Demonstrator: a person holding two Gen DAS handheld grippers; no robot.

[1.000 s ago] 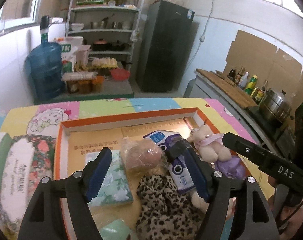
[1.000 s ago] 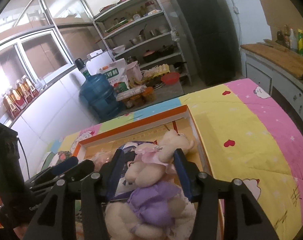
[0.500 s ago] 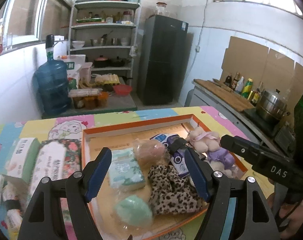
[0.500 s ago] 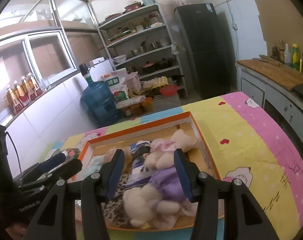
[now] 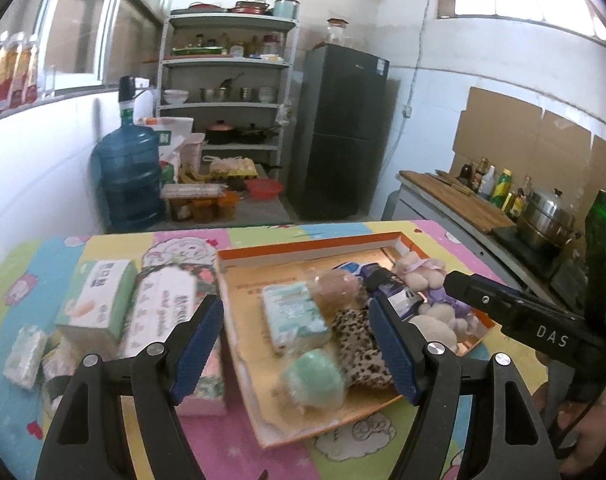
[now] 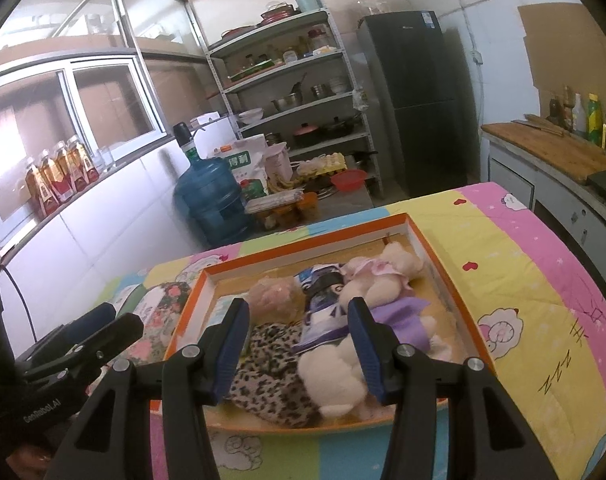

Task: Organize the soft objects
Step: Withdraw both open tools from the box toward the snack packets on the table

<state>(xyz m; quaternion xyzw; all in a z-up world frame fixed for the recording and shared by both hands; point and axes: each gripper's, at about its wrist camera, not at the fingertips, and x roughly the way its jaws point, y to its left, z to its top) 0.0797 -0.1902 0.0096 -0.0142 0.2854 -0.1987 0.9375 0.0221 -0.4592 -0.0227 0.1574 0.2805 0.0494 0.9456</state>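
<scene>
Both claws spread wide, empty, hovering above the table. Orange-rimmed cardboard tray point(image 5: 303, 246) already holds a plush bear point(image 6: 383, 280), leopard-print cloth point(image 5: 359, 344), green ball point(image 5: 315, 376) and a tissue pack point(image 5: 295, 316). Unsorted items lie outside the tray's left wall: floral tissue pack point(image 5: 163, 312), green tissue box point(image 5: 101, 300), small packets beyond. Left gripper point(image 5: 295, 352) sits nearer these, with them off to its left; floral pack's long axis runs away from the camera. Right gripper point(image 6: 299, 352) hangs over the tray. Likely the left hand's reach.
</scene>
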